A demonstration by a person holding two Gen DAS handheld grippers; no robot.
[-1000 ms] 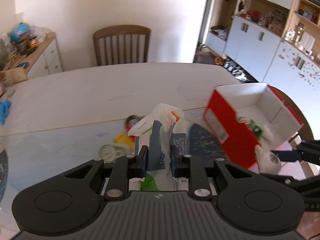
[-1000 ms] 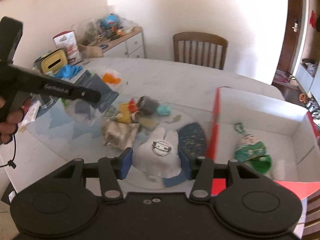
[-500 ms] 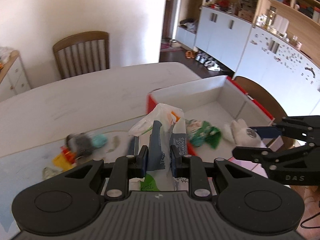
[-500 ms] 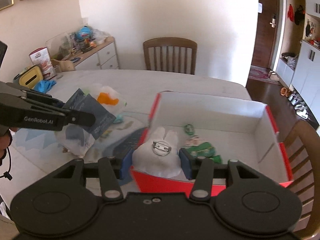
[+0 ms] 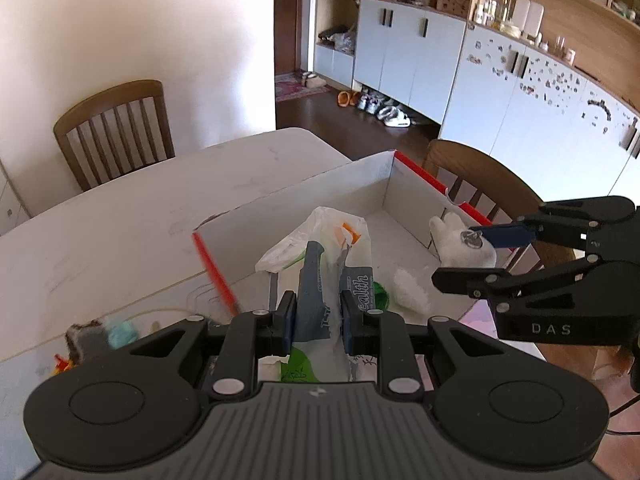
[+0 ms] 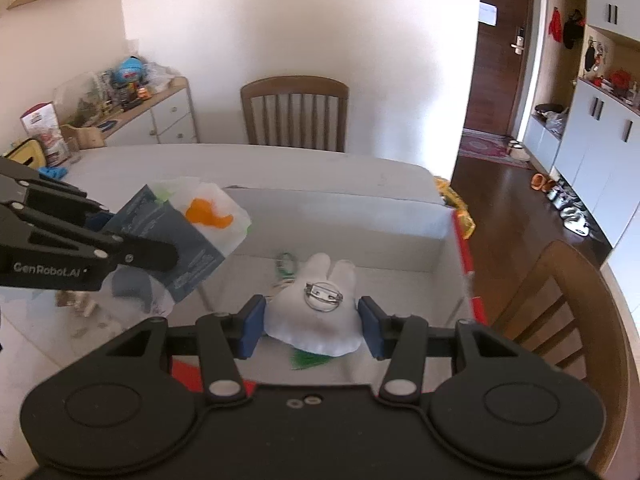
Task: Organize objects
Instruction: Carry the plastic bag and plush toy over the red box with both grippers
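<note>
My left gripper (image 5: pixel 318 316) is shut on a plastic bag with grey and white packets (image 5: pixel 328 256) and holds it over the near left part of the red-rimmed white box (image 5: pixel 304 200). The bag also shows in the right wrist view (image 6: pixel 188 232). My right gripper (image 6: pixel 312 324) is shut on a white plush rabbit with a metal pin (image 6: pixel 320 304) above the box (image 6: pixel 360 216); the rabbit also shows in the left wrist view (image 5: pixel 460 240). A green item (image 5: pixel 378 290) and a white fluffy piece (image 5: pixel 408 290) lie in the box.
Small loose items (image 5: pixel 96 336) lie on the white table (image 5: pixel 140 216) left of the box. Wooden chairs stand at the far side (image 6: pixel 296 112) and at the right (image 6: pixel 568 304). A cluttered sideboard (image 6: pixel 132 104) is at the far left.
Both grippers have moved right from the pile of items to above the box, still holding the bag and the rabbit.
</note>
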